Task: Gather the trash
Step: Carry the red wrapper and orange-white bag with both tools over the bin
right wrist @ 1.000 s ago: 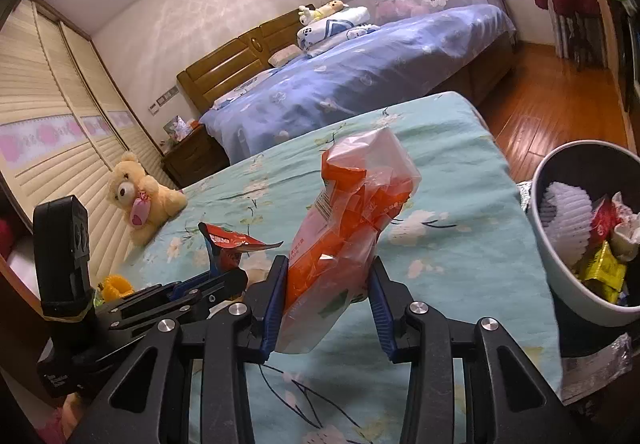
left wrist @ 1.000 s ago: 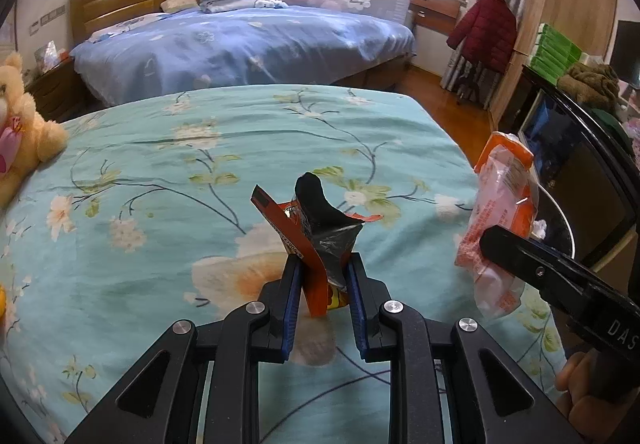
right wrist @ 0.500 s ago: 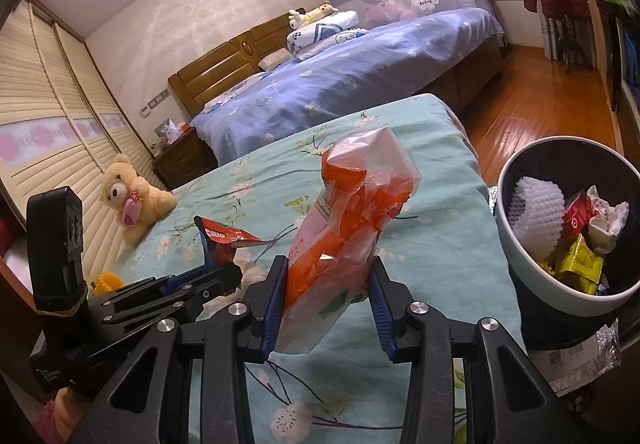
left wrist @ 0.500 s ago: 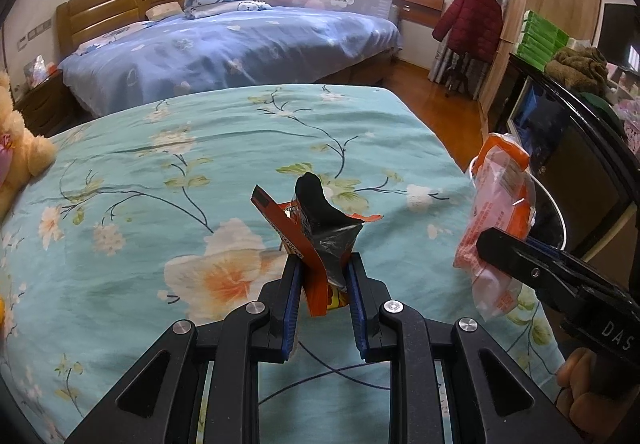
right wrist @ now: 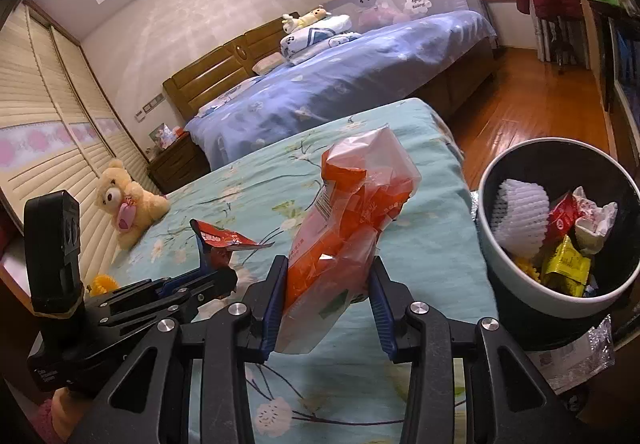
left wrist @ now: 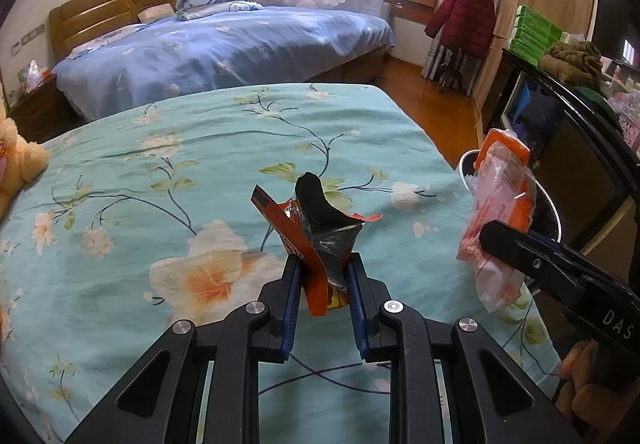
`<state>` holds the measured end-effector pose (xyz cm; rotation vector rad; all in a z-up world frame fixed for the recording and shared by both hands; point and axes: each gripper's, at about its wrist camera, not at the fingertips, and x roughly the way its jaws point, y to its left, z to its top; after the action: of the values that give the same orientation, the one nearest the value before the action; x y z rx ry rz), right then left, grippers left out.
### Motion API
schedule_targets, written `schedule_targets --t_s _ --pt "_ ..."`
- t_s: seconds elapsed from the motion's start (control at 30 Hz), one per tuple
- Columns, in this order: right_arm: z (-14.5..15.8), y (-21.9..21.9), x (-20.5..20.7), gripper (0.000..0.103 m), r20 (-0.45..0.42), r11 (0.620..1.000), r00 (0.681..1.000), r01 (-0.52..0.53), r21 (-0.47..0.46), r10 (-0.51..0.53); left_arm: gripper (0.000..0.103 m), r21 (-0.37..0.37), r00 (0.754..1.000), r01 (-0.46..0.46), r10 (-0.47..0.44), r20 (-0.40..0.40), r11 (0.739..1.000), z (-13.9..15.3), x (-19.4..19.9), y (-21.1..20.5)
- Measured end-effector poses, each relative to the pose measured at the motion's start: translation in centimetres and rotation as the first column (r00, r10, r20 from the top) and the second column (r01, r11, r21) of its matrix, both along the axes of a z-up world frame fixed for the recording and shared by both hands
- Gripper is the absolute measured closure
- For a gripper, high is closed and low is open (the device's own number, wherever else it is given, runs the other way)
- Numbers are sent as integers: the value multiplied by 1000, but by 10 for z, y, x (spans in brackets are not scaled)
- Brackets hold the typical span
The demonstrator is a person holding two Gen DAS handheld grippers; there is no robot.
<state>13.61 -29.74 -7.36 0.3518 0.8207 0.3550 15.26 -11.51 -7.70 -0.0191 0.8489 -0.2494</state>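
Observation:
My left gripper (left wrist: 323,268) is shut on a torn orange and silver snack wrapper (left wrist: 316,236), held upright above the teal floral bedspread (left wrist: 168,212). It also shows in the right wrist view (right wrist: 219,240). My right gripper (right wrist: 330,276) is shut on a crumpled orange and clear plastic bag (right wrist: 348,212); the bag also shows in the left wrist view (left wrist: 498,220). A round trash bin (right wrist: 516,284) with several wrappers and a white foam net stands on the floor, right of the bed and right of my right gripper.
A tan teddy bear (right wrist: 128,204) sits at the bed's left side. A blue bed (left wrist: 224,48) lies beyond. A dark cabinet (left wrist: 568,148) and wooden floor (right wrist: 532,100) are on the right. A foil wrapper (right wrist: 588,348) lies on the floor by the bin.
Both grippers have moved right along the bed with their trash held. The bin has come closer and fuller into the right wrist view.

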Motion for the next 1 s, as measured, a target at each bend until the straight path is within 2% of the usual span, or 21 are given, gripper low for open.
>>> schedule_targets --t_s 1.0 --pt "4 -43 -2 62 3 995 996 89 -45 -88 82 -26 995 104 -104 -7 994 -3 15 -39"
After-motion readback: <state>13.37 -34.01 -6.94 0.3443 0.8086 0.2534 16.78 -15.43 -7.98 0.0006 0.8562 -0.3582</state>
